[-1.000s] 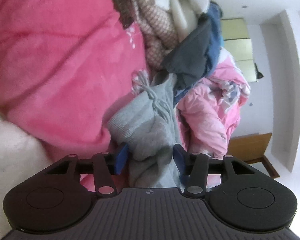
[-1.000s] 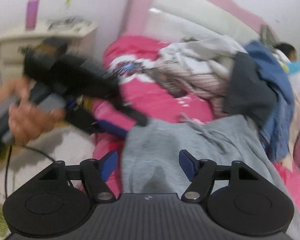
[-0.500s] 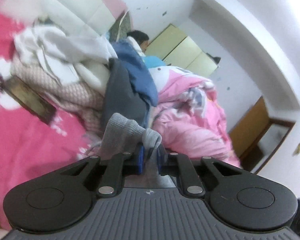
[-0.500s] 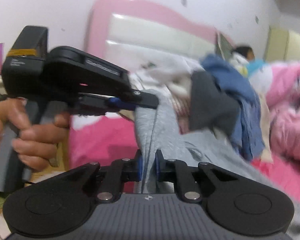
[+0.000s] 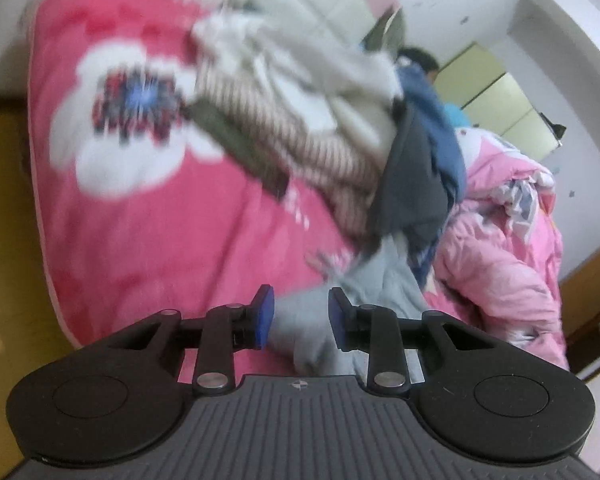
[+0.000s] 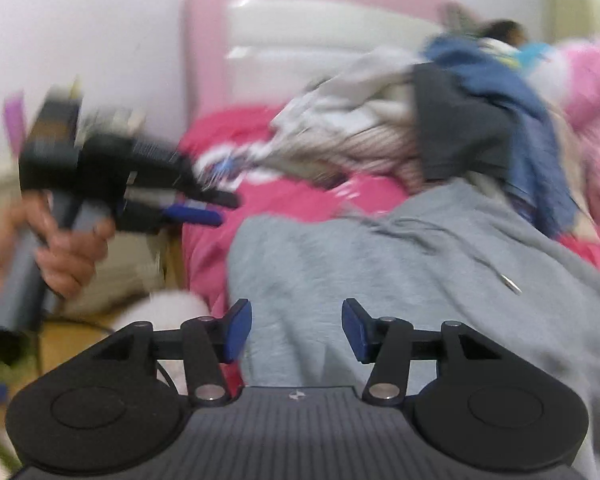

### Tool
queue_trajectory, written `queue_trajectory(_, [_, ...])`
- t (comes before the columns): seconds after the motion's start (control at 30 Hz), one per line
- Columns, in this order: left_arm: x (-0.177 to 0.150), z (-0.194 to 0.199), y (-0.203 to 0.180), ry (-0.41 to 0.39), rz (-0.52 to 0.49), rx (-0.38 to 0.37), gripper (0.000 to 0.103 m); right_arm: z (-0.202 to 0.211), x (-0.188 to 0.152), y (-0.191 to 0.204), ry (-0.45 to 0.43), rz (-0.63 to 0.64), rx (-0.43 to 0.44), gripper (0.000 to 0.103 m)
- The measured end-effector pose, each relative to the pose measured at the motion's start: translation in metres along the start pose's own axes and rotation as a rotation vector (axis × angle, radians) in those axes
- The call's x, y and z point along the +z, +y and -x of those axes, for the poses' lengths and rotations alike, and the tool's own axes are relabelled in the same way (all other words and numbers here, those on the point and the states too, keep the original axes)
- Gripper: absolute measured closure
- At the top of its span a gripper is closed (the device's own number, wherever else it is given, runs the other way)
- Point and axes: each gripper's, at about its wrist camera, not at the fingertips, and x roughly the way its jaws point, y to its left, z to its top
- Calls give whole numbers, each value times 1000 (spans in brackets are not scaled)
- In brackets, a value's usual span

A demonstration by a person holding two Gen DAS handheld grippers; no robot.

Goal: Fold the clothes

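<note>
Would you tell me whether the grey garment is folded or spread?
Spread, not folded: the grey garment lies loosely rumpled across the pink blanket.

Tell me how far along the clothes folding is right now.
Nothing looks folded yet. In hand: the grey sweatpants lie spread on the pink blanket, both tongs opening, gripping nothing. Left: folding them, then the heaped pile of clothes behind.

The room is bright with soft, even light. Both pictures are smeared by motion blur, so far things look fuzzy. Edges bend and go dark.
</note>
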Motion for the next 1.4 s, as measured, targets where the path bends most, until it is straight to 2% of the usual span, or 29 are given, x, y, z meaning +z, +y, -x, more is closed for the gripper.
queue_trajectory(0.1, [2,4,-20,-38,-94,-21,74,47,-10,-36,-76,-201,-53,50])
queue_trajectory(0.2, [-5,1,-47,-26,-204,-71,74,101,-33,-83,-147,-409,-178,50])
queue_trajectory(0.33, [-26,-16,-90,78,-325,-167,73,167,-75,-121,-220,-622,-353,50])
queue_trajectory(0.47, [-62,-35,-136,193,-495,-244,71,230,-119,-136,-302,-785,-496,50])
queue_trajectory(0.6, [-109,-52,-167,264,-673,-266,70,278,-161,-137,-362,-951,-578,50])
queue_trajectory(0.67, [-131,-66,-171,318,-721,-234,70,293,-179,-139,-365,-1029,-595,49])
queue_trajectory(0.77, [-150,-83,-164,373,-746,-137,70,304,-200,-147,-343,-1115,-607,46])
queue_trajectory(0.87, [-152,-95,-148,424,-712,-73,70,302,-211,-159,-333,-1161,-582,38])
queue_trajectory(1.03, [-146,-96,-137,423,-661,-91,71,282,-208,-214,-292,-1186,-535,37])
queue_trajectory(1.13, [-147,-98,-138,417,-662,-85,71,259,-207,-260,-238,-1250,-511,37])
queue_trajectory(1.23, [-149,-99,-141,407,-674,-77,71,230,-205,-301,-188,-1286,-464,47])
queue_trajectory(1.27, [-150,-99,-141,402,-678,-75,71,223,-203,-311,-182,-1282,-442,65])
queue_trajectory(1.3, [-150,-99,-142,397,-682,-73,71,215,-200,-321,-173,-1281,-419,89])
queue_trajectory(1.33, [-151,-99,-142,393,-685,-70,71,209,-198,-328,-163,-1293,-396,98])
queue_trajectory(1.4, [-151,-99,-143,391,-688,-66,71,207,-193,-331,-189,-1309,-390,99])
